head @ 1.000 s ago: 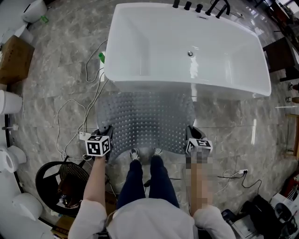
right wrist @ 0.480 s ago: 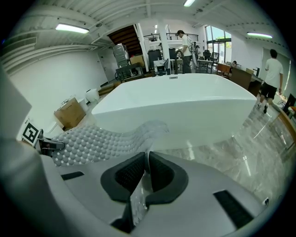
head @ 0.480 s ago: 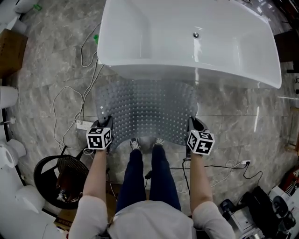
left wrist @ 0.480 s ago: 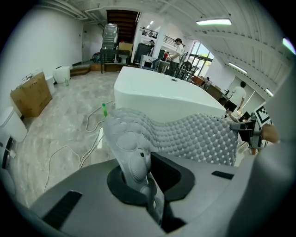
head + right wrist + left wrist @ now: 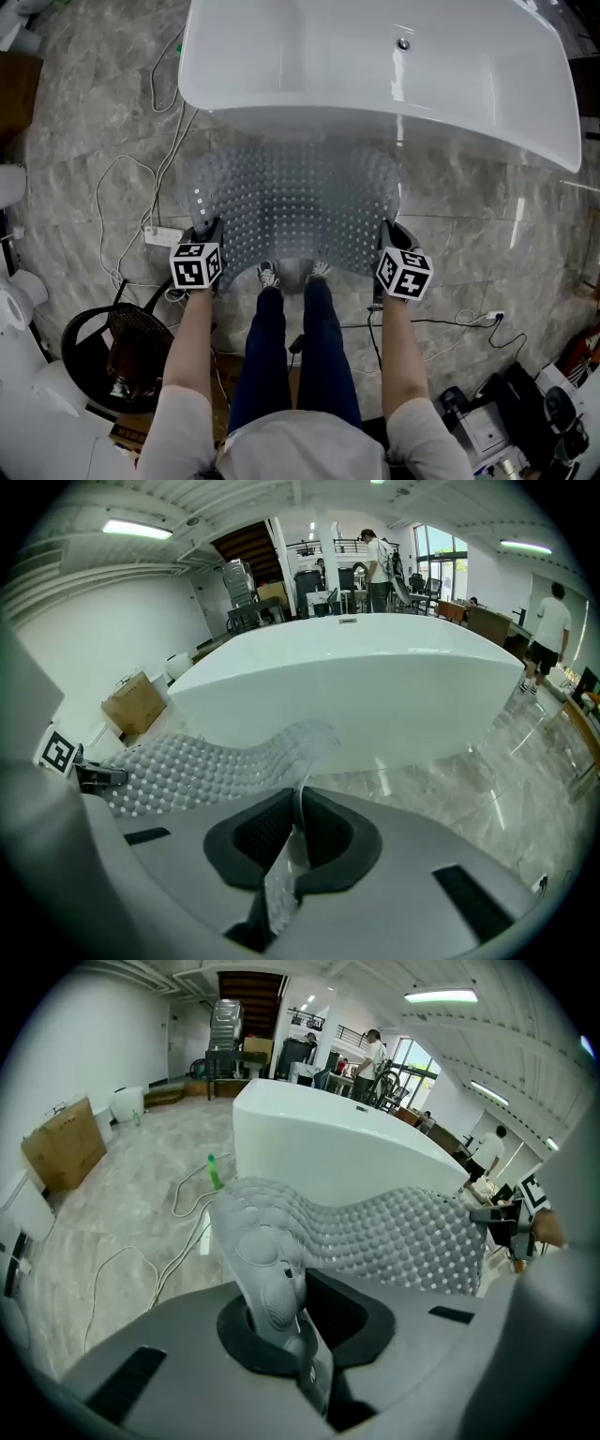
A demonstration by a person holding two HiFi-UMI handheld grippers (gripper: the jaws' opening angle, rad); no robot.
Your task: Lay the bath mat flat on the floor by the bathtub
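In the head view the left gripper [image 5: 207,228] and the right gripper [image 5: 391,232] each clamp a near corner of the grey studded mat [image 5: 295,202]. The mat stretches between them and runs ahead of both to the foot of the white tub [image 5: 375,84]. Its near edge arches between the grippers over the person's shoes [image 5: 292,274]. Out past the left gripper a white cable [image 5: 117,202] loops over the marble floor [image 5: 84,141]. In the left gripper view the jaws are closed tight on a crumpled corner of the mat [image 5: 272,1269], which fills the gap between them. From there the mat rises and spreads to the right, just before the tub's wall [image 5: 328,1147]. A green bottle [image 5: 215,1171] and a box [image 5: 64,1143] stand farther off to the left. In the right gripper view the jaws are pinched on the thin edge of the mat [image 5: 292,827], which stands upright between them. The mat runs off to the left toward the left gripper's marker cube [image 5: 58,752], with the tub [image 5: 356,686] straight ahead.
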